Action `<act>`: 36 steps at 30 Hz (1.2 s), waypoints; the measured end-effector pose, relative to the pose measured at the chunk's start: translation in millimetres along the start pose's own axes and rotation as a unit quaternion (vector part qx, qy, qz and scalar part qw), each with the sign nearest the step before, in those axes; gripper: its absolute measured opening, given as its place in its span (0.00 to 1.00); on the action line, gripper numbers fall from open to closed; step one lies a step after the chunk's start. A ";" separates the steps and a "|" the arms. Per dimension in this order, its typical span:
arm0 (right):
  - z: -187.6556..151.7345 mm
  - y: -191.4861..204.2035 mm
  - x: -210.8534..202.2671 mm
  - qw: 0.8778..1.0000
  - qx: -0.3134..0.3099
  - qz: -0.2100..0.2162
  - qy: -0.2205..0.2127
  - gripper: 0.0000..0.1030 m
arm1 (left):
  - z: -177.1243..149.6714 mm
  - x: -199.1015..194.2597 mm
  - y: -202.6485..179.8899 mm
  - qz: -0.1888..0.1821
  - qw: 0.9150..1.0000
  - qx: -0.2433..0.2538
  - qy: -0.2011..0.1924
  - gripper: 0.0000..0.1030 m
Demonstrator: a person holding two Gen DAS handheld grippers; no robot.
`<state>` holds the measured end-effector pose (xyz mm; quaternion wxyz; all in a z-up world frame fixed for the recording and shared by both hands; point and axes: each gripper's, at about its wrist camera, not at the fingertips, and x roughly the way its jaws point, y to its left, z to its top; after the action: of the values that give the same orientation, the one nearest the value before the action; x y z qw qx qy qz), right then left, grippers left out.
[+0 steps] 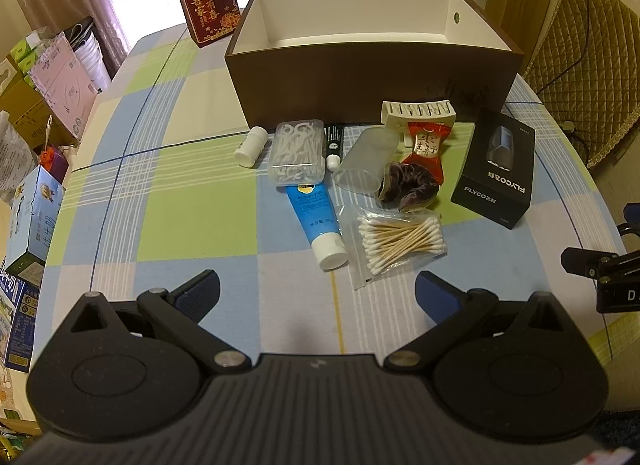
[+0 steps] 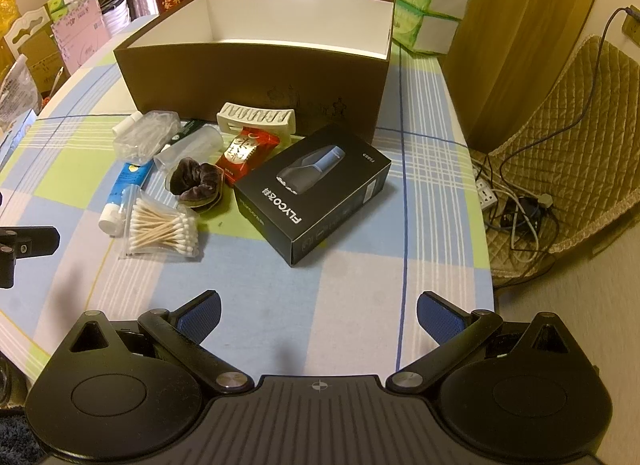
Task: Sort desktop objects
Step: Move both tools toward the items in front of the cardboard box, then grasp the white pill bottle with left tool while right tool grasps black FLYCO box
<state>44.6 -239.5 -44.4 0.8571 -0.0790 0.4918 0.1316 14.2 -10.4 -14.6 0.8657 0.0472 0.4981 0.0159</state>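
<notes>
Hovering: left gripper [image 1: 317, 293] and right gripper [image 2: 319, 315] both hang above the near table edge, jaws spread wide, nothing between the pads; judged as the start, no item picked.
Target bin: brown storage box [image 1: 360, 77] with white interior, upper centre of the left wrist view, open top, looks empty; long axis runs left-right across the frame.
Why clustered: the loose items sit bunched just in front of the box's near wall, probably staged so each needs only a short lift over the wall.
Black FLYCO shaver box [image 2: 316, 193]: centre of the right wrist view, lying flat, long axis diagonal from lower left to upper right; likely the right gripper's first pick since it lies nearest.
Cotton swab bag [image 1: 400, 243]: centre of the left wrist view, flat; swabs inside point roughly left-right, slightly tilted.
Blue-and-white tube [image 1: 318, 221]: lying flat, white cap toward the lower frame, long axis near vertical in the picture, its top end touching the floss pick box.
Floss pick box [image 1: 298, 151]: clear, lid shut, long axis near vertical in frame.
White bottle [image 1: 251, 146]: on its side, left of the floss box.
Dark scrunchie [image 1: 406, 185]: against the red snack packet [image 1: 426, 145].
Clear plastic case [image 1: 368, 159]: lying diagonal, open end lower left.
Cream slotted holder [image 1: 418, 113]: touching the box wall.
Table: checked cloth [image 1: 180, 205] under everything.
</notes>
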 end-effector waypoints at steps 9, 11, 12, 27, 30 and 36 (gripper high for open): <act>2.6 3.2 1.8 1.000 0.001 0.000 0.004 0.98 | 2.2 3.5 2.7 -0.001 1.000 0.002 0.004 0.99; 2.9 4.2 1.9 1.000 0.002 -0.001 0.004 0.98 | 2.6 4.0 4.4 -0.001 1.000 0.004 0.005 0.99; 3.2 5.4 1.8 1.000 0.002 -0.002 0.005 0.98 | 3.0 4.0 5.4 -0.001 1.000 0.005 0.005 0.99; 15.5 16.3 5.6 0.995 0.095 0.012 0.011 0.98 | 22.2 14.0 26.2 -0.008 0.999 0.041 0.007 0.99; 18.2 19.3 7.3 0.994 0.108 0.011 0.014 0.98 | 28.9 18.0 31.2 -0.009 0.999 0.051 0.007 0.99; 23.5 26.2 14.4 0.991 0.132 0.008 0.019 0.98 | 38.9 27.9 40.2 -0.015 0.998 0.065 0.009 0.99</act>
<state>63.0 -206.1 -45.2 0.8496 0.0366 0.5215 0.0706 62.6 29.0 -15.3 0.8563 0.0960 0.5067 -0.0296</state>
